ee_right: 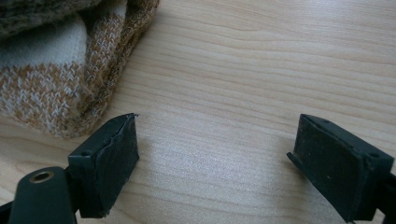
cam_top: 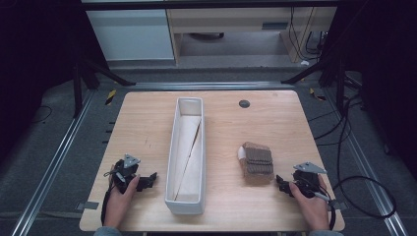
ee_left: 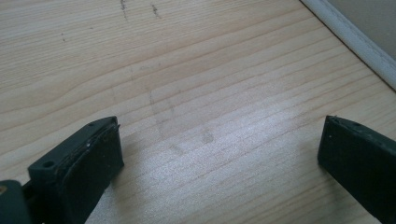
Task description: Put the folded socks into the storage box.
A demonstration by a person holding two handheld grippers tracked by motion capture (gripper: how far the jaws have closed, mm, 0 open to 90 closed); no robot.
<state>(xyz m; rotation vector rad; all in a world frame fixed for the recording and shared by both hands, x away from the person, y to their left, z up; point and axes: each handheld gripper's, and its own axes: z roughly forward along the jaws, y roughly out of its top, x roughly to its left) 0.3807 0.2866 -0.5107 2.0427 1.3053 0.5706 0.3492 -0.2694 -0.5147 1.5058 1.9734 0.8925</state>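
Right claw [ee_right: 217,163] was open, empty, just beside the knit [ee_right: 60,60] lying right of the tray [cam_top: 187,147]. Left claw [ee_left: 219,172] open too. I judged the knit soft, light, floppy; I'd pinch its folded near edge.

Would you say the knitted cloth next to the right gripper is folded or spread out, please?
Folded. The knitted cloth lies as a compact stack on the table, and the right gripper view shows its layers doubled over at the edge.

Probably a lab or test room: a lone wooden table [cam_top: 147,123] sits on grey carpet [cam_top: 39,162] between metal floor rails [cam_top: 54,162], dark frame struts [cam_top: 105,71] and loose cables [cam_top: 366,189]
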